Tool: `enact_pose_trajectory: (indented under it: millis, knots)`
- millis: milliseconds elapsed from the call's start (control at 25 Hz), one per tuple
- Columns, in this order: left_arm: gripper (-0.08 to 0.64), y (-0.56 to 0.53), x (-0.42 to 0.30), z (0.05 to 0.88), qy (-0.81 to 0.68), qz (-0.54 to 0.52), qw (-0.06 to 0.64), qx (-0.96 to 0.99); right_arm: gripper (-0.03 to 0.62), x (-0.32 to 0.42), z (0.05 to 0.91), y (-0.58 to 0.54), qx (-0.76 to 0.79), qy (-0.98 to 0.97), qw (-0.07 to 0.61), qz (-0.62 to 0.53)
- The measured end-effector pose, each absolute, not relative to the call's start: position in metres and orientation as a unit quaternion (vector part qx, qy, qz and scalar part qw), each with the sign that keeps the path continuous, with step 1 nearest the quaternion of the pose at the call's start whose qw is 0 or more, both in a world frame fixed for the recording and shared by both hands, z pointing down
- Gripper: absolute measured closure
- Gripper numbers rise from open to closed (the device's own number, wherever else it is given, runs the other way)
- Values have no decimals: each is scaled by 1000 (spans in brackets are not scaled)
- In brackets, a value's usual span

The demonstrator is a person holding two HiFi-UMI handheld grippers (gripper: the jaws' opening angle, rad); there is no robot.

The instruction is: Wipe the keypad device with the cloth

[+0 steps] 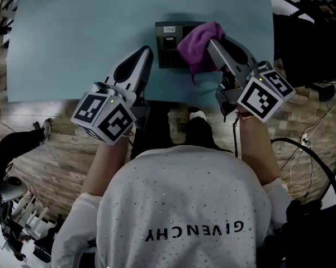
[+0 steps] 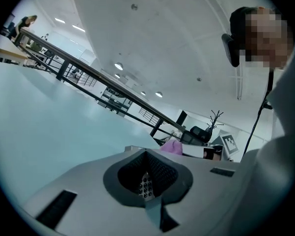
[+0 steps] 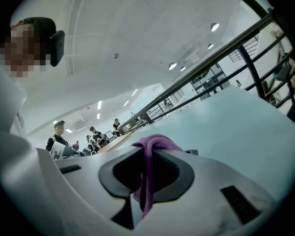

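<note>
On the left, the left gripper (image 1: 145, 52) reaches over the near edge of the pale blue bench (image 1: 78, 38), and its marker cube (image 1: 103, 116) hangs back over the wood floor (image 1: 50, 155). In the left gripper view its jaws are clenched tip to tip with nothing caught between them (image 2: 146, 154). Through the hollow below the tips a patch of the keypad (image 2: 145, 186) shows. From the head view the tip lies just beside the keypad's near left corner. Whether it touches cannot be told.

The keypad (image 1: 168, 43) is a dark box. It lies flat at the bench's near edge, a little right of the middle, with its right part covered by the cloth (image 1: 197, 46).

The cloth is purple and bunched, draped over the keypad's right side, with a tail hanging toward the near edge. From the left gripper view a pink-purple lump of it (image 2: 173, 147) shows just past the jaws.

The right gripper (image 1: 212, 42) comes in from the near right, its marker cube (image 1: 265, 94) off the bench edge. Its jaws grasp the cloth: in the right gripper view a fold (image 3: 148, 181) is pinched in the seam between them (image 3: 149, 149), bulging over the tips and trailing down through the hollow.

Below, the person's white top (image 1: 184, 205) fills the near middle, with dark cables (image 1: 318, 166) on the floor to the right.
</note>
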State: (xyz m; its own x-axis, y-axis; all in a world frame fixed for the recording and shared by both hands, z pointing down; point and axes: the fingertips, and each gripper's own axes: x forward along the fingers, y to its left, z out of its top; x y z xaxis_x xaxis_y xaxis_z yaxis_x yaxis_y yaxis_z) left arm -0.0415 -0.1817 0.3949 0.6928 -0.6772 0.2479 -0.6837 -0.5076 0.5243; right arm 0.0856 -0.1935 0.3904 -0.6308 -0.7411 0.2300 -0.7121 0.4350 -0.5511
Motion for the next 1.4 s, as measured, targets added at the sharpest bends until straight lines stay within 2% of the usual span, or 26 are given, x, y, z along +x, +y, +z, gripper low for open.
enact_pose_trajectory:
  millis: [600,800,1400]
  knots:
    - [560,-182,-56,395,-435,7,311,845,543,-19,416,-191,-318,888,-84,-323]
    - [560,-178,-50,388,-440,4,308,844,543,-9,431,-189,-324,887,-126,-305]
    - [560,-159,-49,391,-469,-2,304,829,543,55,440,-179,-363,871,-141,-299]
